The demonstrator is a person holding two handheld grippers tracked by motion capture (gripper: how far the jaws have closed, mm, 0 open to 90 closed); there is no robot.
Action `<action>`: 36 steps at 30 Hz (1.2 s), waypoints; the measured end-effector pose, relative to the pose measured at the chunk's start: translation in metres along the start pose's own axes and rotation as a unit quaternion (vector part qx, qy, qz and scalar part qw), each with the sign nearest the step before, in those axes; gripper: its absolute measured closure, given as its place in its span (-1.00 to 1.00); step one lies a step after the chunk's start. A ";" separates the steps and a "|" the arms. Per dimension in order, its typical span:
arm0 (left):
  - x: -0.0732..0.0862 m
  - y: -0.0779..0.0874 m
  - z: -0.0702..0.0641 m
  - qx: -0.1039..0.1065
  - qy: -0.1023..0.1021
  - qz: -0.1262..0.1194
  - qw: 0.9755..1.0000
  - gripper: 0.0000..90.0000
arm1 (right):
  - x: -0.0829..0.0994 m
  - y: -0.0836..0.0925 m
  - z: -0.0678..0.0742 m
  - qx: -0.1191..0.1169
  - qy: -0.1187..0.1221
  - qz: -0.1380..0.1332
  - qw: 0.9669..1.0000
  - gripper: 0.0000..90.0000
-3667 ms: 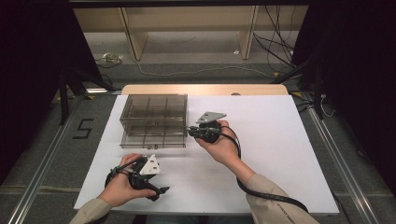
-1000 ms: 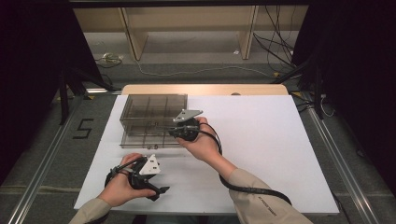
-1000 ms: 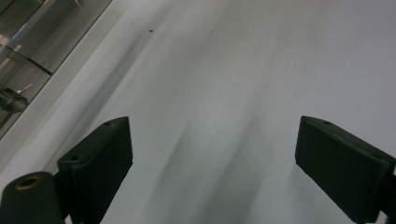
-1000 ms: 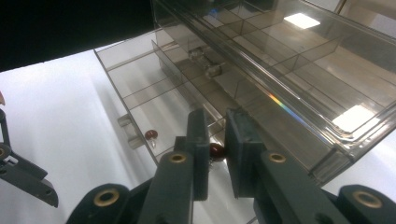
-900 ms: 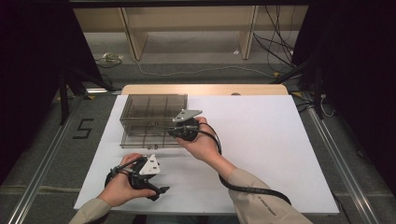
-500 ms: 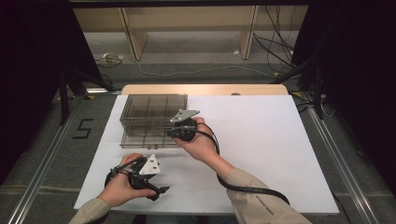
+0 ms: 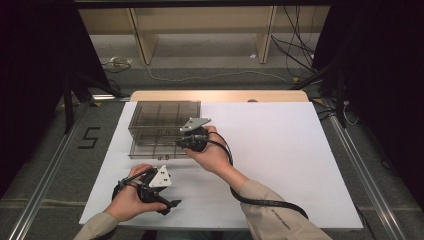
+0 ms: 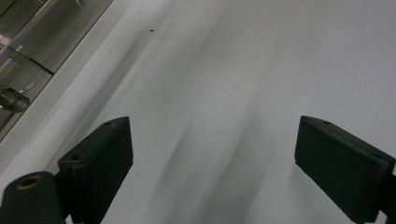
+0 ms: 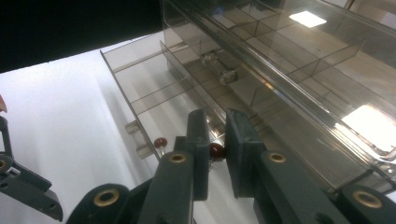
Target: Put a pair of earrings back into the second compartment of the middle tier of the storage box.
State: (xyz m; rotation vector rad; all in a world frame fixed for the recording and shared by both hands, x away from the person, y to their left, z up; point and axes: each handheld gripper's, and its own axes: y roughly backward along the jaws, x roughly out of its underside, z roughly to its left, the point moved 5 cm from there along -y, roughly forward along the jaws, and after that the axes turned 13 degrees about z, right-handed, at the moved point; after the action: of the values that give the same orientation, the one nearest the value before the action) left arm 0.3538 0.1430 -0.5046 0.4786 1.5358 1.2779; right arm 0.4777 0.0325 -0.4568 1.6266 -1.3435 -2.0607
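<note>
Black tongs in the left hand (image 8: pixel 210 177) lay spread and idle over the white sheet (image 7: pixel 280 150) nearest the person, holding nothing. The right tongs (image 9: pixel 215 116) had moved leftward since a few seconds before and sat pressed on a small red-brown knob (image 9: pixel 217 150) at the front of the half-open bottom drawer (image 9: pixel 140 93), apparently ready to pull or push it. A second knob (image 9: pixel 161 141) sat just beside, and the clear plastic box (image 7: pixel 165 112) rose behind.

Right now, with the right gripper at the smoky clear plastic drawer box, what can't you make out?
- Small dark red bead: right gripper view, mostly hidden between the right gripper's near-shut jaws; pad contact unclear.
- Drawer box front: high view, covered by the right hand.
- Contents of the box: high view, too small.
- Left gripper: open over white table, blurred.
</note>
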 end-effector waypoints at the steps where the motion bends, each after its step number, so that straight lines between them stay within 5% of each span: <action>1: 0.000 0.000 0.000 0.000 0.000 -0.001 1.000 -0.75 | 0.000 -0.001 0.000 -0.001 -0.002 0.000 1.000 0.79; 36: -0.001 0.000 -0.001 0.003 0.000 -0.003 1.000 -0.75 | -0.012 -0.014 0.010 -0.009 0.012 0.010 1.000 0.79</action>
State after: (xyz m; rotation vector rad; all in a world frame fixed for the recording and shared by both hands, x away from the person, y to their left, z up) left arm 0.3532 0.1416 -0.5043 0.4760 1.5407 1.2690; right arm 0.4787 0.0529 -0.4589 1.6200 -1.3235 -2.0288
